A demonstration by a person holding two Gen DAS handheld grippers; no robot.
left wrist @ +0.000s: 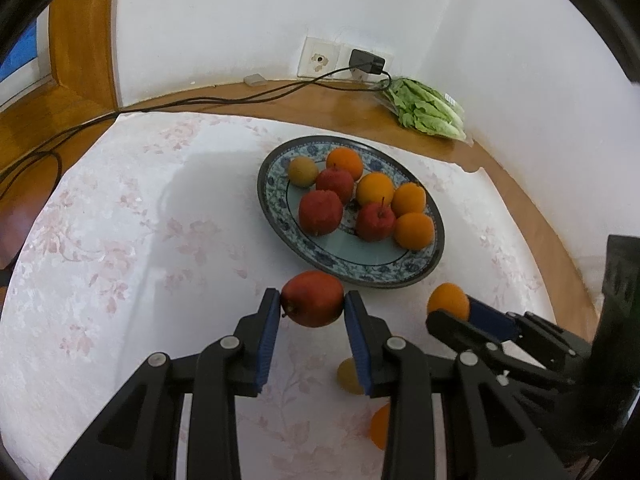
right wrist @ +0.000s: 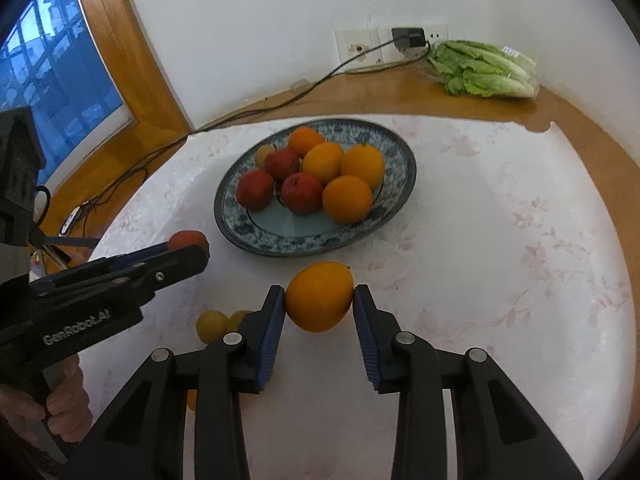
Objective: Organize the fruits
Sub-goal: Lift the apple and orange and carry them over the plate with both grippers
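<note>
A fruit in each of my grippers, plate just ahead.

My left gripper (left wrist: 312, 305) clamps a red apple (left wrist: 313, 298); my right gripper (right wrist: 319, 300) grips an orange (right wrist: 319, 297) between its pads. The patterned plate (right wrist: 394, 196) of apples and oranges sits just beyond both tips; two small yellow fruits (right wrist: 211, 324) lie below my left fingers.

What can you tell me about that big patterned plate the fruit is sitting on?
The plate is a wide, shallow, round dish, ceramic by its look, with a dark rim, a blue-and-white floral border and a plain pale blue centre. It lies flat on the pink-flowered white tablecloth, beyond both hand-held grippers, which do not touch it. It holds three red apples, four oranges and one small yellowish fruit, clustered toward its far side; its near part is bare.
</note>
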